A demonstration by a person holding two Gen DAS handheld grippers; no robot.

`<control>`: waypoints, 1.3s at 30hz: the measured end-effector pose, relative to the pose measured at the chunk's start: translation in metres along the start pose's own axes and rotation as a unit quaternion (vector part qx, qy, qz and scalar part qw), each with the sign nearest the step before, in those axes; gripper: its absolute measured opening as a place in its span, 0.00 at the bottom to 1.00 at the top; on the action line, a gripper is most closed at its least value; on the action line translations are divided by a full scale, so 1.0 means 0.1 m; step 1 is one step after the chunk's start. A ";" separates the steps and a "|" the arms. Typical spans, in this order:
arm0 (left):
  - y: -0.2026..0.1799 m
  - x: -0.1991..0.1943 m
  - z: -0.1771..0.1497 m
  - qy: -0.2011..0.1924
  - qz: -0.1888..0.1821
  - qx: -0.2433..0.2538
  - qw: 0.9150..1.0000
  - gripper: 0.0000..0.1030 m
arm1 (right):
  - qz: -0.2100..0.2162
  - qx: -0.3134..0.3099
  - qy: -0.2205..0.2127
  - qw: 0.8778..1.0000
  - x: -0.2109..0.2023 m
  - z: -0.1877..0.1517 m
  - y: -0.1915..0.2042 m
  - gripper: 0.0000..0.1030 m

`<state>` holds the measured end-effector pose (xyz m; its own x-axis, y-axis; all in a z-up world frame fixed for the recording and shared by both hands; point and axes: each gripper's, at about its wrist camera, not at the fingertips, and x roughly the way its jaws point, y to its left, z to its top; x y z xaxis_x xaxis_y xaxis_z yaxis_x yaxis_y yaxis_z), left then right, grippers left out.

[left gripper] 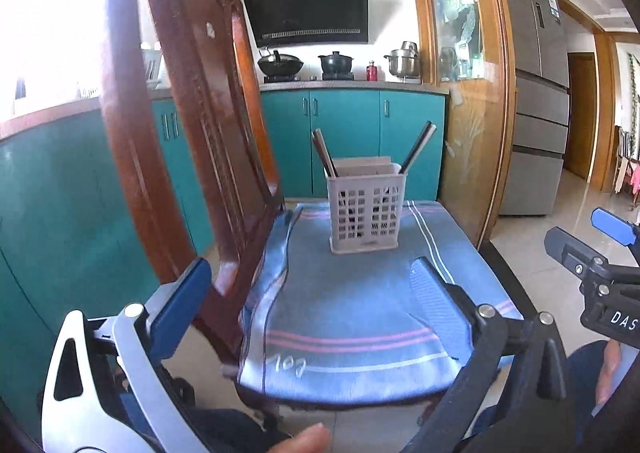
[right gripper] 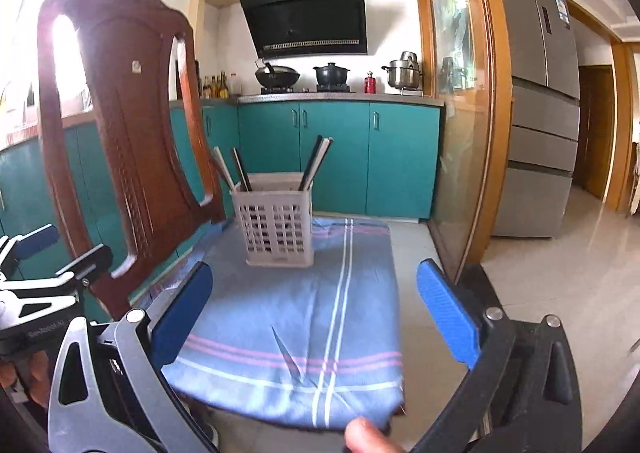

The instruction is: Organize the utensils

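Note:
A pale plastic utensil basket (left gripper: 365,209) (right gripper: 275,224) stands upright on a blue striped cloth (left gripper: 352,305) (right gripper: 296,317) covering a chair seat. Dark chopsticks (left gripper: 325,154) (right gripper: 316,163) lean out of it, some to the left, some to the right. My left gripper (left gripper: 308,293) is open and empty, over the near part of the cloth, short of the basket. My right gripper (right gripper: 316,305) is open and empty, also near the cloth's front. The right gripper shows at the right edge of the left wrist view (left gripper: 600,265); the left gripper at the left edge of the right wrist view (right gripper: 48,265).
The wooden chair back (left gripper: 192,113) (right gripper: 120,125) rises at the left of the seat. Teal kitchen cabinets (left gripper: 344,141) (right gripper: 336,157) with pots on a stove stand behind. A glass partition (left gripper: 468,101) and a grey fridge (left gripper: 536,101) are at the right, with tiled floor.

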<state>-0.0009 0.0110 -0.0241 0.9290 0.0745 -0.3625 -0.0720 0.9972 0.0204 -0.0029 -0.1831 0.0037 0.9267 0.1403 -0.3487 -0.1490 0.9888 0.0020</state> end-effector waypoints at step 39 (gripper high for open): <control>0.05 -0.10 -0.02 0.012 -0.005 -0.001 1.000 0.96 | 0.002 -0.029 0.001 1.000 -0.19 -0.09 0.22 0.97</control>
<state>-0.0113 0.0154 -0.0225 0.9206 0.0637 -0.3852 -0.0627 0.9979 0.0152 -0.0271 -0.1646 0.0023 0.9254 0.1446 -0.3502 -0.1727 0.9837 -0.0503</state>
